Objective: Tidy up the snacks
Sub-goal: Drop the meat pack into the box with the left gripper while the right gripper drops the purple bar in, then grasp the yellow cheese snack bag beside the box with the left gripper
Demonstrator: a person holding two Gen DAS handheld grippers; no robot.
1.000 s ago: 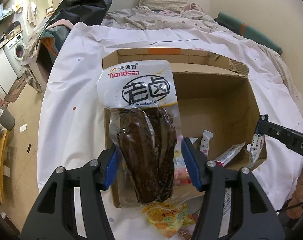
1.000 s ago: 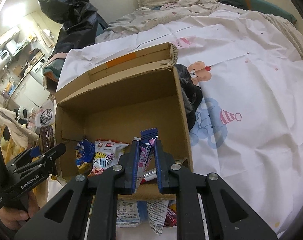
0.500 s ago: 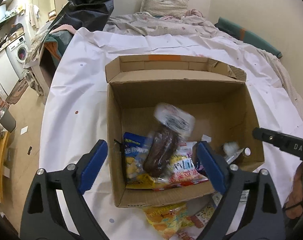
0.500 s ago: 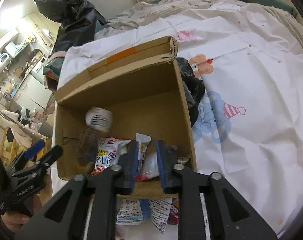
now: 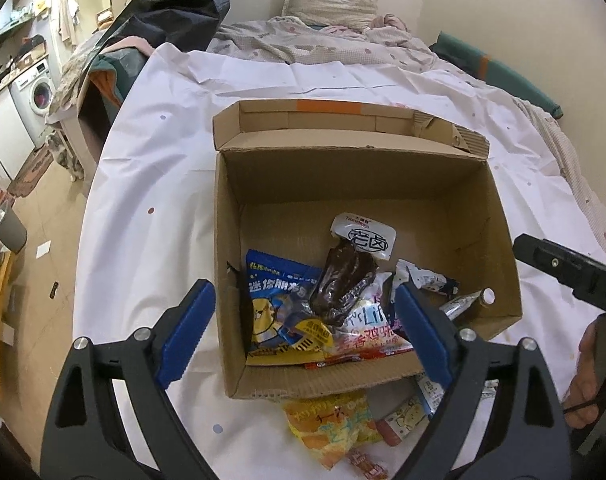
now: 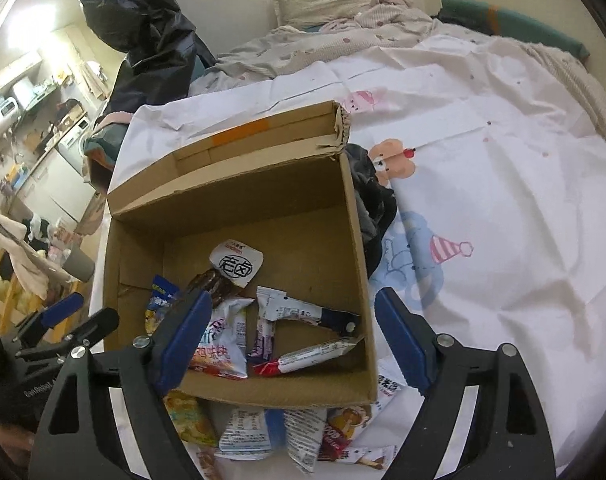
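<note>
White bedsheet (image 5: 151, 184) carries the cardboard box (image 5: 499, 208), directly ahead of both tongs. Left gripper (image 5: 305, 330) spread, empty. Right gripper (image 6: 293, 338) has just been opening, nothing between its jaws. Dark meat pouch (image 5: 343, 280) lies inside. Next: fetch loose snacks (image 6: 303, 432) beneath the tongs.

Bed, white printed sheet (image 6: 483, 200). Cardboard box (image 5: 323, 380) mid-frame. Loose snack packets (image 6: 303, 432) on sheet, lower centre. Dark cloth (image 6: 373, 208) beside box's right wall.
</note>
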